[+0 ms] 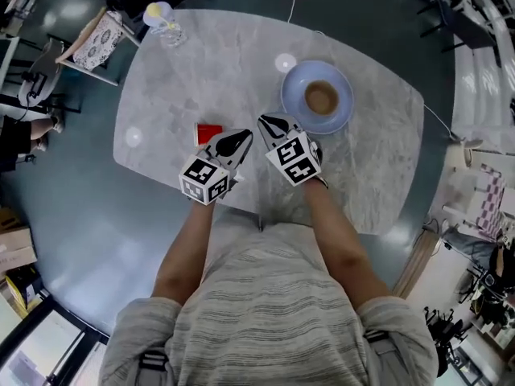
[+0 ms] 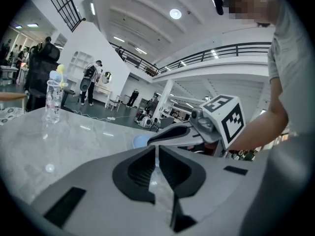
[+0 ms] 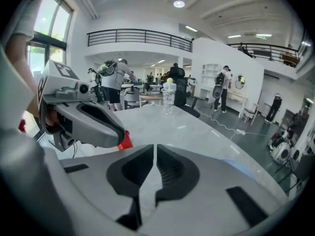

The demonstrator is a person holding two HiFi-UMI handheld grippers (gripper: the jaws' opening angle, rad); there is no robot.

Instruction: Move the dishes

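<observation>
A blue plate with a small brown-filled cup on it sits on the marble table, right of centre. My right gripper hovers just left of and nearer than the plate, its jaws together with nothing between them. Beside it, my left gripper is shut and empty too, just right of a small red object. The left gripper view catches the plate's edge beyond the jaws and the right gripper alongside.
A clear bottle with a yellow and blue top stands at the table's far left edge. A chair with a patterned cushion stands off that corner. People and furniture fill the hall behind.
</observation>
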